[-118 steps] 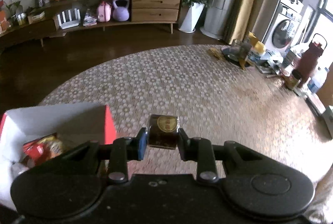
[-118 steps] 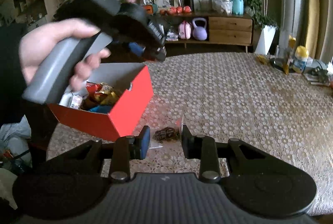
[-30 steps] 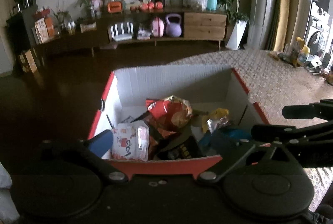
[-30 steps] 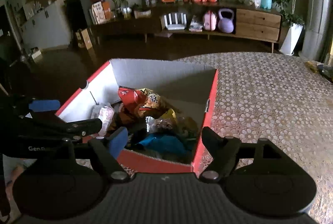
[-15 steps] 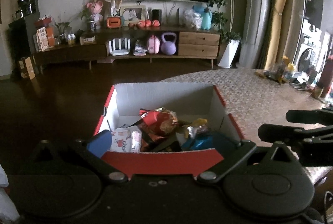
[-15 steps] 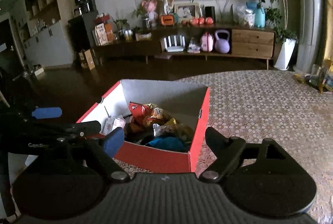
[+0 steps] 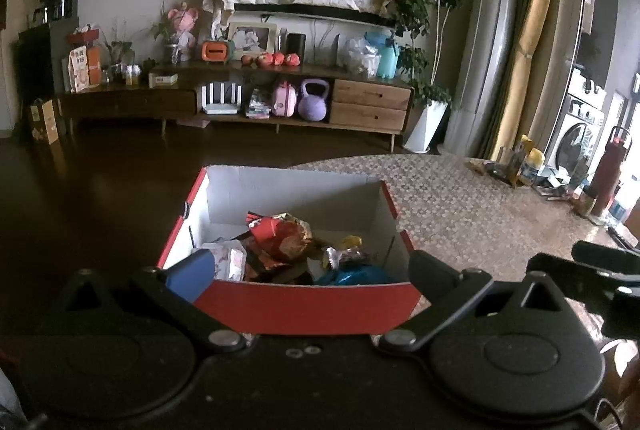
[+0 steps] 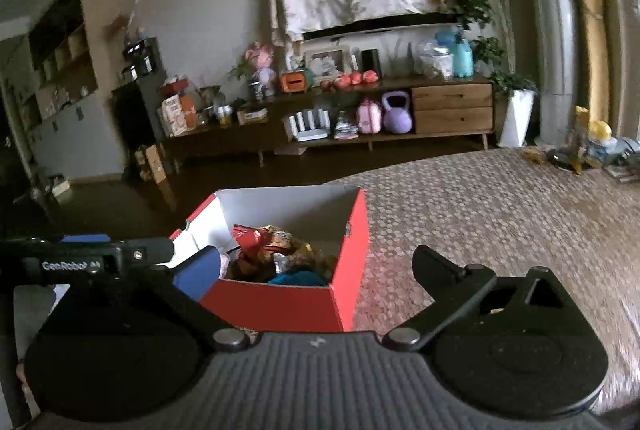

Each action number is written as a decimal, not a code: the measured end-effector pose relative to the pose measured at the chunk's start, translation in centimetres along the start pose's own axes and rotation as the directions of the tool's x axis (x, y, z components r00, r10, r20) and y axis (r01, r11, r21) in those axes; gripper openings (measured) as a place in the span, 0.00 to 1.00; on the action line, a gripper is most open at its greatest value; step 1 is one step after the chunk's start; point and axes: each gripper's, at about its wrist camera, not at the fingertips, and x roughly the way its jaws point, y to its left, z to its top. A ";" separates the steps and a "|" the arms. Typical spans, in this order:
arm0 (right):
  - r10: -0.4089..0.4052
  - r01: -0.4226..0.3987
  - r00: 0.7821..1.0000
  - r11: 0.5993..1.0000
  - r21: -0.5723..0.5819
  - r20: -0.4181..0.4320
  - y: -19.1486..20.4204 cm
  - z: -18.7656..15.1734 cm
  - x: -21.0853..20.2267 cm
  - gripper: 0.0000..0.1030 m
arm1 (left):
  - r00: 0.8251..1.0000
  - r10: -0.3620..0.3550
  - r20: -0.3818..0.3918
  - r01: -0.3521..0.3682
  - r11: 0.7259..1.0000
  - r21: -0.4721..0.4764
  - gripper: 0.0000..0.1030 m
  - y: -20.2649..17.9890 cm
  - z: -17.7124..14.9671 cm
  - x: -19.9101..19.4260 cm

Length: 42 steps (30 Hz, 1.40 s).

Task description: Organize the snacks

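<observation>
Both the left gripper and the right gripper have dropped their snacks and pulled back from the red box, fingers released with the right's just spread wider, leaving snacks heaped inside at lower centre, the desk apparently cleared.

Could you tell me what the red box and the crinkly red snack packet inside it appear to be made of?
Red box: likely cardboard, matte red outside, plain white inside, with thin, sharply folded walls. Red snack packet: probably plastic or foil film, glossy, judging by its crumpled folds and bright highlights.
</observation>
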 end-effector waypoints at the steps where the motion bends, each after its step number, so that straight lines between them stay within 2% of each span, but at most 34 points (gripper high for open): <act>1: -0.008 0.008 1.000 1.000 -0.001 0.005 -0.1 -0.1 -0.1 1.00 | 1.000 0.005 0.006 -0.005 1.000 0.001 1.00 -0.1 -0.1 -0.2; 15: -0.048 0.050 0.998 0.997 -0.066 0.040 1.1 -0.1 -1.2 1.00 | 0.999 0.031 0.032 -0.031 0.999 0.012 1.00 -0.7 -0.4 -1.6; 27: -0.036 0.036 0.999 0.999 -0.017 0.023 0.6 0.4 -1.2 1.00 | 0.999 0.034 0.019 -0.034 0.999 0.028 1.00 -1.0 -0.7 -1.6; 42: -0.026 0.026 0.999 0.999 -0.021 0.019 1.0 1.3 -1.5 1.00 | 0.999 0.051 0.002 -0.051 0.998 0.031 1.00 -1.0 -0.2 -2.0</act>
